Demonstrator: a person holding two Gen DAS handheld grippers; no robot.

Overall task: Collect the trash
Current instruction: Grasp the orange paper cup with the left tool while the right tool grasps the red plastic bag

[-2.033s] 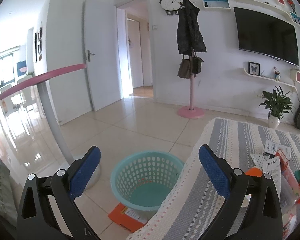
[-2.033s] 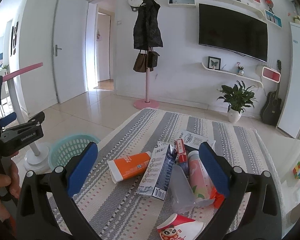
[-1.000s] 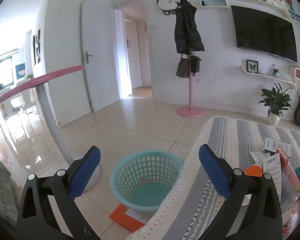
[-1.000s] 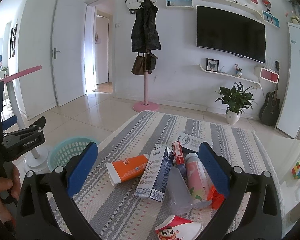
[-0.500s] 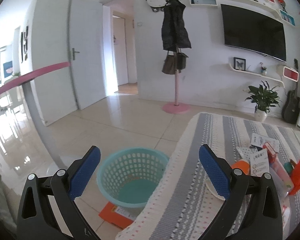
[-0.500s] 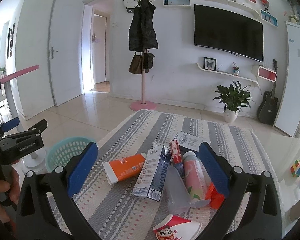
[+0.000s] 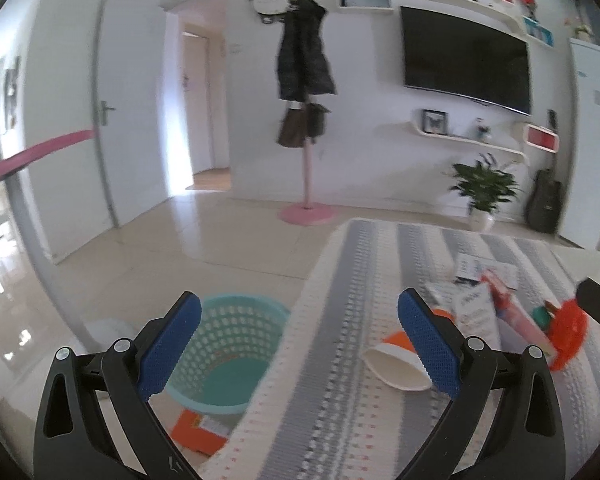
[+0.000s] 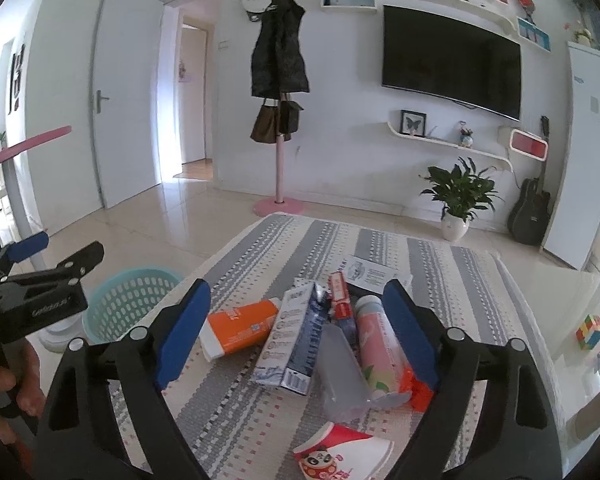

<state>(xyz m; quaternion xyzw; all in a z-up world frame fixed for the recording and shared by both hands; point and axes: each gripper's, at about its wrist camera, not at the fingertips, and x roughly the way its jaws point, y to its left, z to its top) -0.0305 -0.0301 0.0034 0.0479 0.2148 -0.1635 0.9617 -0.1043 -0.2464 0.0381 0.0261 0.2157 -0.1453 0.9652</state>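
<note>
A pile of trash lies on the striped tablecloth [image 8: 432, 264]: an orange box [image 8: 240, 330], a white-and-blue carton [image 8: 296, 340], a clear plastic cup [image 8: 340, 368], a pink tube [image 8: 376, 348] and a red panda paper cup [image 8: 340, 452]. My right gripper [image 8: 296, 332] hovers just short of the pile. Its jaws are closing and the pads press on nothing. My left gripper [image 7: 300, 344] is open and empty over the table's left edge. Below it a teal basket [image 7: 228, 356] stands on the floor. The orange box [image 7: 400, 360] shows by its right pad.
An orange packet [image 7: 198, 434] lies on the floor by the basket. A pink-topped stand [image 8: 24, 208] rises to the left. A coat rack [image 8: 278, 128], potted plant [image 8: 456, 196] and guitar [image 8: 528, 212] line the far wall. A hand [image 8: 4, 388] holds the left gripper [image 8: 44, 284].
The left wrist view has swung right: the basket slid left in it and more of the table's trash came in. The right gripper's pads stand slightly closer together.
</note>
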